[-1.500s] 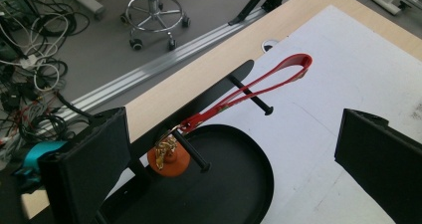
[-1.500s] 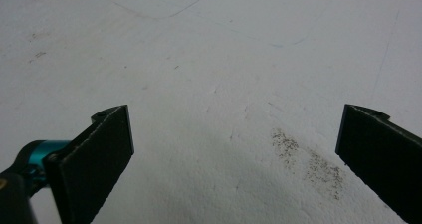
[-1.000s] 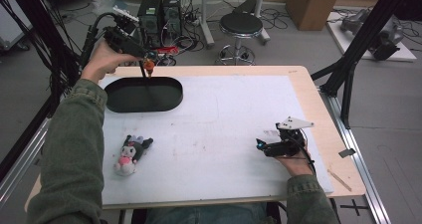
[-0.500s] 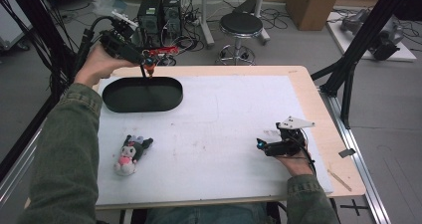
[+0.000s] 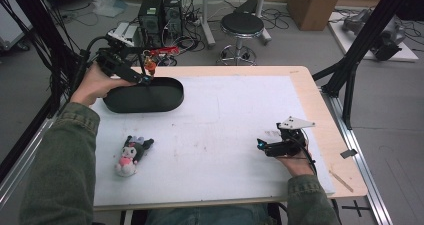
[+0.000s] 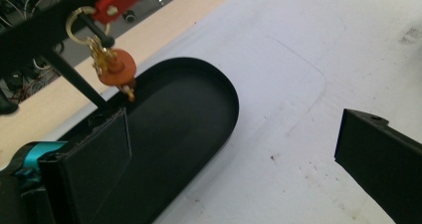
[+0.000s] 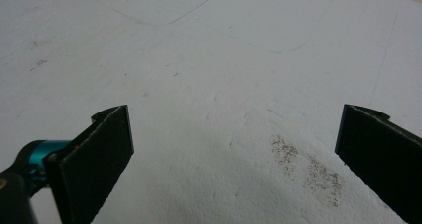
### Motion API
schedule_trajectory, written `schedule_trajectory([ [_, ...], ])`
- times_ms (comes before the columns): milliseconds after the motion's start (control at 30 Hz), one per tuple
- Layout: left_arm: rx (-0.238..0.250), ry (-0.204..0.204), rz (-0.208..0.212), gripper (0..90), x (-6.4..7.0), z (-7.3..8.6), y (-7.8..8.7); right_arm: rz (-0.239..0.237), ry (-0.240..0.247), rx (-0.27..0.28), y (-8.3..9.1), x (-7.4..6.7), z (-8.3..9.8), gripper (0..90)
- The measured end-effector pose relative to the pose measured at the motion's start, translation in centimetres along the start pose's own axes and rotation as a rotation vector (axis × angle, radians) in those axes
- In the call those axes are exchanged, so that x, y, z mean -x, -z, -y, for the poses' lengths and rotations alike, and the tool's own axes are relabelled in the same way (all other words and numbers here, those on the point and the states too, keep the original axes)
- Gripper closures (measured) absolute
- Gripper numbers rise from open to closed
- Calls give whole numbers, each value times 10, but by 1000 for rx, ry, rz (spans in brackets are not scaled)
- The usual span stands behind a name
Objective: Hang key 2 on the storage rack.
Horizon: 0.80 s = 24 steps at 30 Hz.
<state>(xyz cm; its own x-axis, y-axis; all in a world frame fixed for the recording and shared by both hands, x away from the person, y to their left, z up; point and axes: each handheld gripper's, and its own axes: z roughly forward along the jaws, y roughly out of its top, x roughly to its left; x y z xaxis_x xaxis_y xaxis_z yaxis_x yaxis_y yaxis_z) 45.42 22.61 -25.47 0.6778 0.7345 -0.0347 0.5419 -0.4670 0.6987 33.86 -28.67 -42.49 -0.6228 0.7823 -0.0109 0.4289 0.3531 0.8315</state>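
My left gripper (image 5: 143,73) is held over the far rim of a black oval tray (image 5: 125,105) at the table's far left. Its jaws stand wide apart in the left gripper view (image 6: 229,129). An orange charm on a gold key ring (image 6: 117,69) dangles beside the left jaw, above the tray (image 6: 184,114). The ring is looped on a dark bar, and I cannot tell what that bar is. The same charm (image 5: 148,65) hangs at the gripper's tip in the high view. My right gripper (image 5: 262,145) rests low on the white mat, open (image 7: 234,119), with nothing between its jaws.
A small black, white and pink plush toy (image 5: 131,154) lies on the white mat (image 5: 225,110) at the front left. Bare wood (image 5: 312,105) borders the mat on the right. A black frame strut (image 5: 350,80) rises at the right edge. A stool (image 5: 241,22) and computer towers (image 5: 160,12) stand beyond the table.
My left hand has sunk a little towards the tray's far rim while the charm stays at much the same spot. The right gripper and the plush toy have not moved.
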Motion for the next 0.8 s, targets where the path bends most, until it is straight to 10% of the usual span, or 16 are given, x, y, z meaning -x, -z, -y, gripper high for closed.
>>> schedule_trajectory([
  [800, -28, 121, -10, 17, 22, 62, 1, 5, 4, 2, 0, 0, 0, 7],
])
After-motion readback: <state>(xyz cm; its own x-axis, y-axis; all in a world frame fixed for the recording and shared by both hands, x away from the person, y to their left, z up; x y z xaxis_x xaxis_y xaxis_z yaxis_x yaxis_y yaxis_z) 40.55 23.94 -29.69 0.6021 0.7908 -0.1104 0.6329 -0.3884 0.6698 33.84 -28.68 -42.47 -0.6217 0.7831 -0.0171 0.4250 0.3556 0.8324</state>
